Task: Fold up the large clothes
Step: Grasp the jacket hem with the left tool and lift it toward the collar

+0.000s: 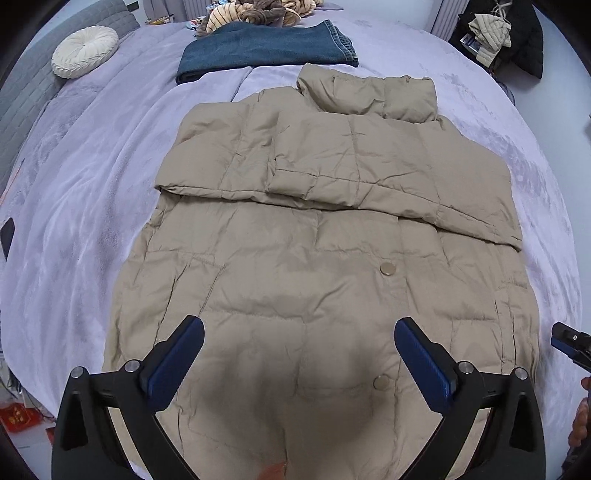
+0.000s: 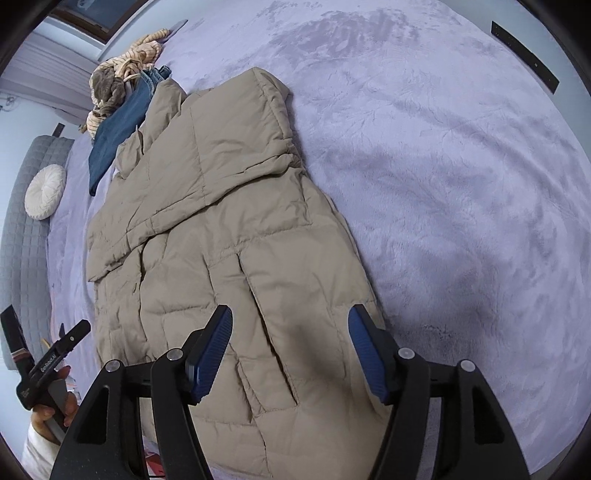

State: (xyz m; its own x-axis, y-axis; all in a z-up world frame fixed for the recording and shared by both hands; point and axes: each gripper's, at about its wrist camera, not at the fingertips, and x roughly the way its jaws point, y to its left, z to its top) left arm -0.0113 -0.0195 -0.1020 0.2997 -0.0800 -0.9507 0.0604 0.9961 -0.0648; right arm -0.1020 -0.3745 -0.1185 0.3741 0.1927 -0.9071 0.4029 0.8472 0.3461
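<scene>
Puffer coat (image 1: pixel 303 258) — quilted matt cloth, creasing softly, snaps looking metallic. Bedspread (image 1: pixel 92 206) showing plush, brushed nap. Left gripper (image 1: pixel 299 363) pads (image 1: pixel 177 363) — ribbed blue rubbery.

A: Far end of the bed (image 1: pixel 92 192), lavender cover?
B: Folded jeans (image 1: pixel 266 46); behind them, a striped plush heap (image 1: pixel 255 11).
A: Left side?
B: Round white cushion (image 1: pixel 84 51) against a grey quilted headboard (image 1: pixel 33 74). Dark clothes pile (image 1: pixel 506 33), far right.

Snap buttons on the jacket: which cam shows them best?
Left wrist. Both snap buttons show clearly on the tan jacket, one just ahead of the open left tool. The right wrist view sees the jacket's side and pocket slit; no buttons visible there.
</scene>
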